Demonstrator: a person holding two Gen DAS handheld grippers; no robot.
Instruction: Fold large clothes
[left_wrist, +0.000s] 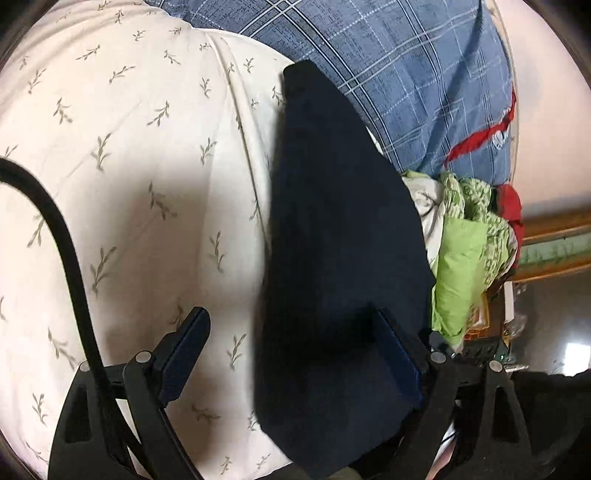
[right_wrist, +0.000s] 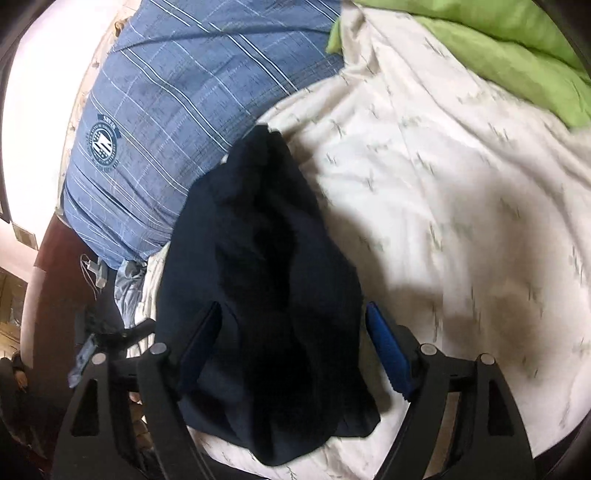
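A dark navy garment lies in a long folded strip on the white leaf-print bed sheet. My left gripper is open; the garment's near part lies between its fingers, against the right pad. In the right wrist view the same navy garment is bunched and creased. My right gripper is open, with its fingers on either side of the cloth.
A blue plaid pillow lies beyond the garment, also in the right wrist view. Green cloth and red cloth are piled to the right. A black cable crosses the sheet. Green bedding lies at the far right.
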